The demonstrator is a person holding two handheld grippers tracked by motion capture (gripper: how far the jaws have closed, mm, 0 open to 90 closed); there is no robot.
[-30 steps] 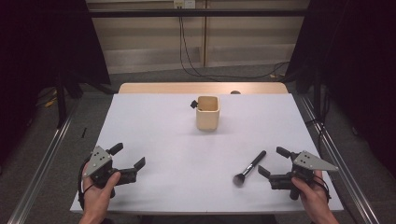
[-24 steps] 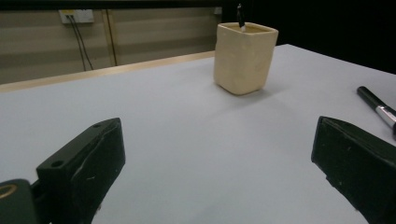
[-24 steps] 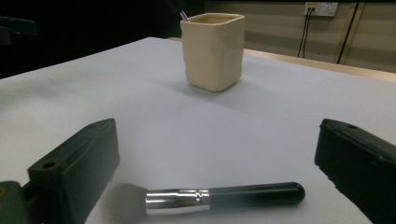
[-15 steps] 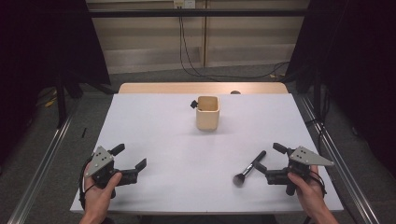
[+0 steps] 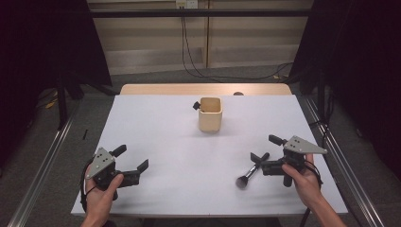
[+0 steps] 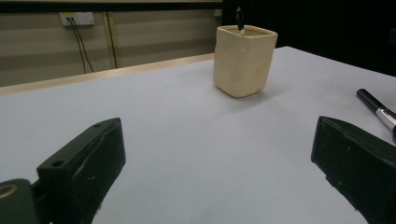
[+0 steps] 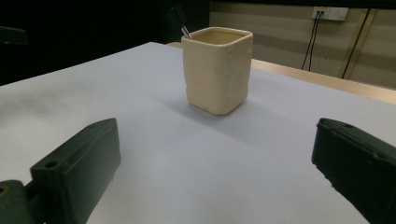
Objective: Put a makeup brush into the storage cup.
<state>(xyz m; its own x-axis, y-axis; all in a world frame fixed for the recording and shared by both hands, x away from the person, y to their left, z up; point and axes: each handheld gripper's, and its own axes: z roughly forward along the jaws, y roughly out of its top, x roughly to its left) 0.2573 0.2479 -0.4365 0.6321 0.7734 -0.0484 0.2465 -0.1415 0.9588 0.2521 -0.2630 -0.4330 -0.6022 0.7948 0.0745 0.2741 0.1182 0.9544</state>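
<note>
A cream square cup (image 5: 210, 116) stands upright at the table's far middle, and a dark brush tip (image 5: 195, 104) pokes out of it. A black makeup brush (image 5: 250, 170) lies flat on the white table, bristles toward the near edge. My right gripper (image 5: 265, 148) is open, one jaw close beside the brush's handle end. My left gripper (image 5: 131, 158) is open at the near left, holding nothing. Between the open jaws of the left gripper (image 6: 219, 163) I see the cup (image 6: 243, 60) and the brush handle (image 6: 376, 106). The right gripper (image 7: 219, 163) faces the cup (image 7: 217, 70).
The white table top (image 5: 161, 137) ends in a wooden strip (image 5: 165, 89) at the far side. Metal rails (image 5: 42, 175) run along both sides on the floor. Cables (image 5: 189, 56) hang on the back wall.
My right gripper has moved left and away from the near edge, up to the brush's handle end. The brush, the cup and the left gripper have stayed put.
</note>
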